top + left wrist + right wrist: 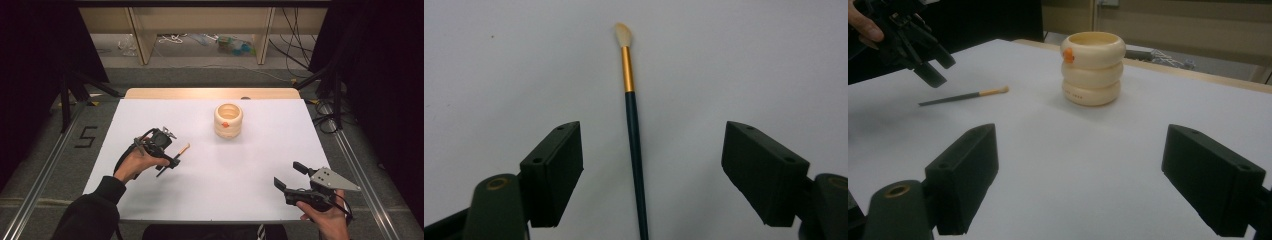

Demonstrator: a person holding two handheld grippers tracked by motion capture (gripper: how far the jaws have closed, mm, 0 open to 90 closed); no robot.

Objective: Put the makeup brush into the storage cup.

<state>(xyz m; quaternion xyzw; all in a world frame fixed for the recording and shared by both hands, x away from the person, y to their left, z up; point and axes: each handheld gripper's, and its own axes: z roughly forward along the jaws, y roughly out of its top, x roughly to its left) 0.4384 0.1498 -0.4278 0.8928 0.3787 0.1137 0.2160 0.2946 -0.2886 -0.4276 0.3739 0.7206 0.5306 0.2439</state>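
A thin paintbrush (176, 157) with a dark handle, gold ferrule and pale bristles lies flat on the white table (215, 190), left of centre. My left gripper (170, 162) hovers just above it, tilted down. In the left gripper view the brush handle (634, 145) runs up between the two wide-apart jaws of the open left gripper (651, 170), and neither pad touches it. A cream ribbed cup (228, 120) with an orange spot stands upright at the centre back. My right gripper (289, 175) rests open and empty near the front right corner, aimed at the cup (1093, 67).
The right gripper view shows the left gripper (930, 65) above the brush (963, 96). A wooden strip (210, 93) borders the table's far edge. Black stands (65, 100) and metal rails (45, 170) flank the table, with cables on the floor behind.
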